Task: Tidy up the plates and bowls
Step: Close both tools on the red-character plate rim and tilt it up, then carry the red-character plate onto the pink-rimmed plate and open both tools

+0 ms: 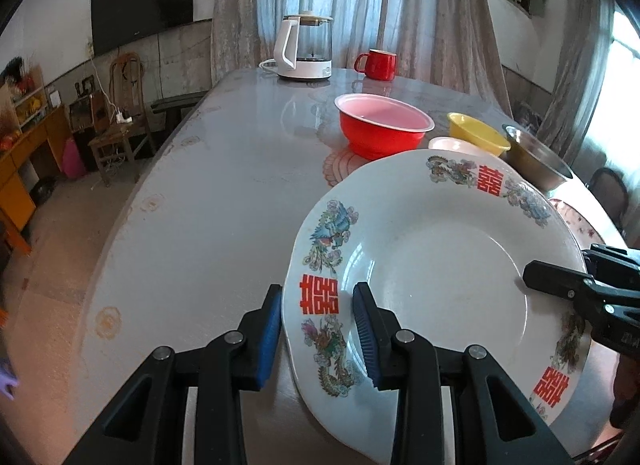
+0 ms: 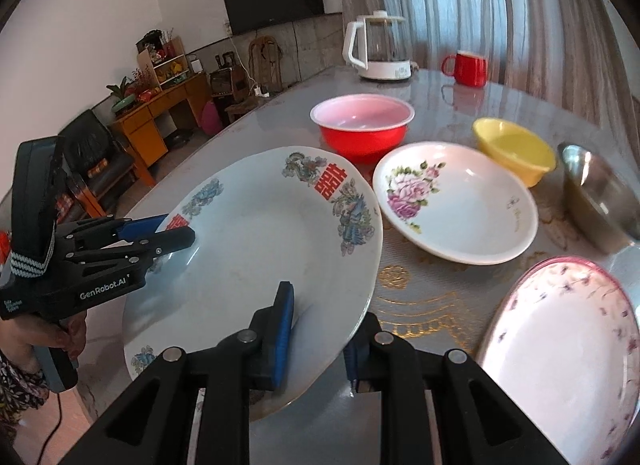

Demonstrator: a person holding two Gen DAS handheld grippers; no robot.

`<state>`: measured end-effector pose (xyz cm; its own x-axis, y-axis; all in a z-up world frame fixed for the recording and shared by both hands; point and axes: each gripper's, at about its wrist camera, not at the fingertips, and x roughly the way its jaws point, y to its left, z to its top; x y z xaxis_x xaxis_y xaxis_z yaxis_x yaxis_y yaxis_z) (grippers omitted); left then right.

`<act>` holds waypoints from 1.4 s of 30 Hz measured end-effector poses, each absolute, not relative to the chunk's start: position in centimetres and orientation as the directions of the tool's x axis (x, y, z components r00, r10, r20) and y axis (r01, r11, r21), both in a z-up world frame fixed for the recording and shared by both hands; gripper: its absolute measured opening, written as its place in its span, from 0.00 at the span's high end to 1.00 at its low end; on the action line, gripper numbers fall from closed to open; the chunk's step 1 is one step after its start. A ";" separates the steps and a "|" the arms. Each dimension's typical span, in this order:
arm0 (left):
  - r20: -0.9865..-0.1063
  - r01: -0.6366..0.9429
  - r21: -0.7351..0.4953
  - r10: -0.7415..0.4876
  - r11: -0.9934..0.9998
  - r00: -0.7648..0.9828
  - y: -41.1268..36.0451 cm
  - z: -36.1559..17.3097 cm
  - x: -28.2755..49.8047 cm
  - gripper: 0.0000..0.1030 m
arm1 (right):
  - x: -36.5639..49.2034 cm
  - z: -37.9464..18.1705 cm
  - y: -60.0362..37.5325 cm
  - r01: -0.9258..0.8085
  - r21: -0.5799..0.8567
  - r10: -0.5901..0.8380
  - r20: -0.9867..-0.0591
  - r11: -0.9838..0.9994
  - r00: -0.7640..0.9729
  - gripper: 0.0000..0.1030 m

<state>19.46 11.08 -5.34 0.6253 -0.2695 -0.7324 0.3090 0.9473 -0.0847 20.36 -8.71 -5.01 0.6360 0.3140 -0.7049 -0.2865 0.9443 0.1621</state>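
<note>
A large white plate with red characters and dragon prints (image 1: 440, 277) (image 2: 256, 249) is held tilted above the table by both grippers. My left gripper (image 1: 318, 329) straddles its left rim, one finger under and one inside; it also shows in the right wrist view (image 2: 172, 229). My right gripper (image 2: 320, 329) straddles the near right rim; it also shows in the left wrist view (image 1: 556, 281). A red bowl (image 2: 362, 125), a yellow bowl (image 2: 514, 149), a floral white plate (image 2: 456, 201), a steel bowl (image 2: 596, 201) and a pink-rimmed plate (image 2: 560, 345) sit on the table.
A white electric kettle (image 1: 306, 47) and a red mug (image 1: 378, 64) stand at the far end of the grey table (image 1: 208, 185). A gold-patterned mat (image 2: 420, 297) lies under the dishes. Chairs and an orange desk (image 2: 160, 109) stand beyond the table's left edge.
</note>
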 end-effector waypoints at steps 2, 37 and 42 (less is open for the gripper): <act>-0.731 0.308 -0.093 -0.275 0.947 0.624 10.8 -5.4 19.3 0.65 | 20.0 -4.9 -8.9 -0.289 0.156 0.312 -0.702 0.944 0.640 0.80; -0.716 0.350 -0.143 -0.341 0.926 0.609 6.3 -4.7 17.2 0.66 | 17.2 -4.3 -13.1 -0.282 0.124 0.288 -0.681 0.951 0.673 0.80; -0.712 0.366 -0.141 -0.351 0.920 0.609 5.3 -4.1 17.2 0.66 | 16.4 -3.9 -13.8 -0.271 0.137 0.290 -0.673 0.953 0.680 0.80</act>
<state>17.20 5.29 -4.10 0.6086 -0.3512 -0.7115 0.3663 0.9198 -0.1408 16.36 -13.79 -3.95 0.6801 0.2899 -0.6733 -0.2709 0.9529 0.1366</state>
